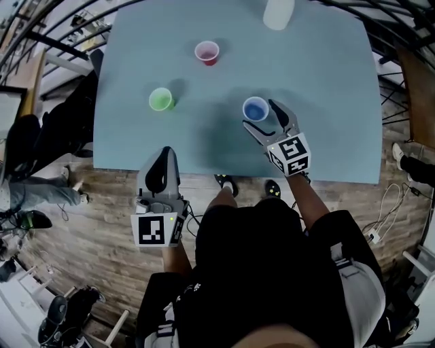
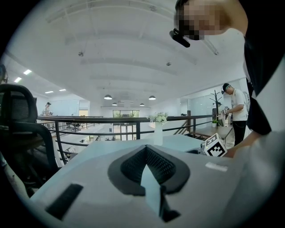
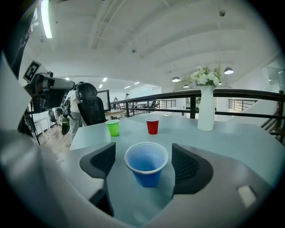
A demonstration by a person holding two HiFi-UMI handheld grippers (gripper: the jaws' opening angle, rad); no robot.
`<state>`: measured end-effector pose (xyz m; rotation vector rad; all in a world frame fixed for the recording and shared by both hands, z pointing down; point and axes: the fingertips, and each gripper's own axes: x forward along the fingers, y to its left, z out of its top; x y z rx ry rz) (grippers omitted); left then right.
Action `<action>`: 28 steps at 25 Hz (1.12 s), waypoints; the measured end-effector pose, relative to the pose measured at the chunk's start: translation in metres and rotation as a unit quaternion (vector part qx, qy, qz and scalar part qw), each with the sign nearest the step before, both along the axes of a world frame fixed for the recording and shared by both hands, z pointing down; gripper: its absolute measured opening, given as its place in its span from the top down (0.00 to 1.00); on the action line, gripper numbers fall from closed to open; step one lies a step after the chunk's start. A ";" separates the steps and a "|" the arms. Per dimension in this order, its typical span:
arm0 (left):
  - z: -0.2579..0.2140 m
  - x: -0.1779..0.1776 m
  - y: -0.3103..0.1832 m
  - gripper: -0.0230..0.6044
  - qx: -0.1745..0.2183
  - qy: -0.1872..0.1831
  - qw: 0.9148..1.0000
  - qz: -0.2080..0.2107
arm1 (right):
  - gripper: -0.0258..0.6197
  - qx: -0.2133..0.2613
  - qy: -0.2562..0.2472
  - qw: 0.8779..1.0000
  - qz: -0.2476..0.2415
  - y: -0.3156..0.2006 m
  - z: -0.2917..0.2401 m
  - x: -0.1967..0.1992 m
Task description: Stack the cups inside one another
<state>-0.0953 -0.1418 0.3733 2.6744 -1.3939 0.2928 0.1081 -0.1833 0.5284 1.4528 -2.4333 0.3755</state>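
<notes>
A pale grey-blue tabletop bears three upright cups, well apart: green cup, red cup, blue cup. A white vase stands near its far edge.

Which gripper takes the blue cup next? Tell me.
Right. The right gripper has its open jaws either side of the blue cup; the left gripper is shut and farther back.

Blue cup, green cup, red cup, on a pale-blue table.
</notes>
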 end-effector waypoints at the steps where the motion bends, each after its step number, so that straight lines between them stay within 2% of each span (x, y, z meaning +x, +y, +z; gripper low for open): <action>1: 0.001 -0.003 0.001 0.98 0.001 -0.001 1.000 -0.003 | 0.36 -0.001 0.002 1.000 -0.001 -0.001 0.002 -0.001; 15: 0.004 -0.029 0.016 0.98 -0.005 -0.007 0.999 -0.050 | 0.35 -0.009 0.031 0.999 -0.024 -0.011 0.016 -0.007; 19: 0.004 -0.039 0.019 0.98 -0.001 -0.010 0.998 -0.056 | 0.42 -0.012 0.035 0.999 -0.024 -0.011 0.018 -0.011; 28: 0.006 -0.052 0.018 0.98 -0.003 -0.008 0.998 -0.069 | 0.42 -0.009 0.035 0.999 -0.030 -0.015 0.019 -0.018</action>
